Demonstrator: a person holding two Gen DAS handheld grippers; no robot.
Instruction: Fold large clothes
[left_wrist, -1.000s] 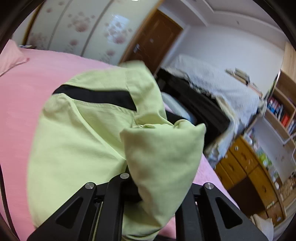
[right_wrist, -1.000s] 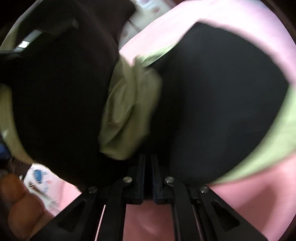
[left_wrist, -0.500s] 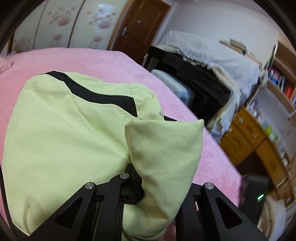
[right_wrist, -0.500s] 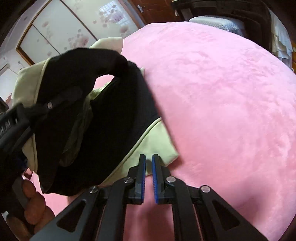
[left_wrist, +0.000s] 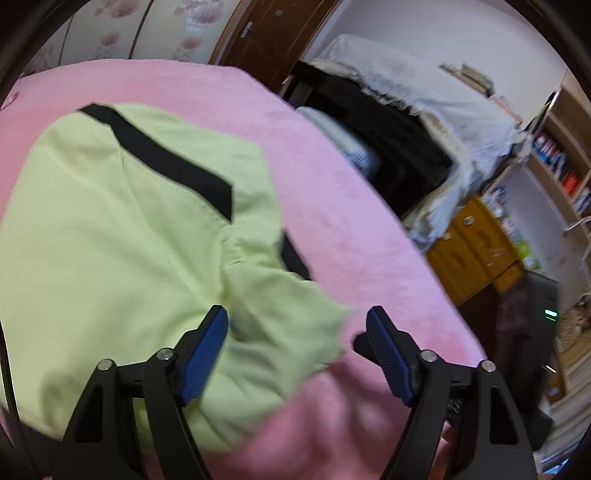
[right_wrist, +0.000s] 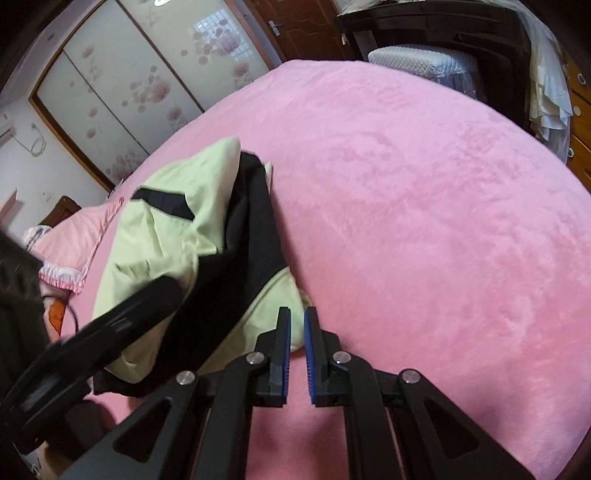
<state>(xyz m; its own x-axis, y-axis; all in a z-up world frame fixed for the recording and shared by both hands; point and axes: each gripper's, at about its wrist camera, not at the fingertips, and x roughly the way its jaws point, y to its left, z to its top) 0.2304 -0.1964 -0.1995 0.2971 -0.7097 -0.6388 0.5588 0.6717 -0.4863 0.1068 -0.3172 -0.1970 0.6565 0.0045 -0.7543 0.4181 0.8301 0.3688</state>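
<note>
pink bedspread (left_wrist: 369, 236) as the landmark. a lime-green garment with black panels (left_wrist: 122, 240) lies bunched on the bedspread, toward its left side in both views. a black stripe (left_wrist: 162, 162) runs diagonally across the garment's upper part; in the right wrist view a wide black panel (right_wrist: 255, 240) shows along the garment's edge nearest the middle of the bedspread.

left gripper (left_wrist: 297, 328): jaws opening, spread wide; a loose green fold lies between them and the blue pads (left_wrist: 205, 354) do not press on it. the fold sags onto the bedspread just ahead of the gripper. view is motion-blurred.

right gripper (right_wrist: 296, 325): jaws drawn nearly together, only a thin slit between the blue pads (right_wrist: 309, 354), nothing pinched. its tips sit just beside the garment's near corner, over bare bedspread.

the left gripper's black frame (right_wrist: 92, 332) crosses the garment's lower left in the right wrist view.

beyond the bedspread's far edge: floral sliding doors (right_wrist: 122, 85), a brown door (left_wrist: 273, 40). a pink pillow (right_wrist: 74, 247) sits left of the garment.
</note>
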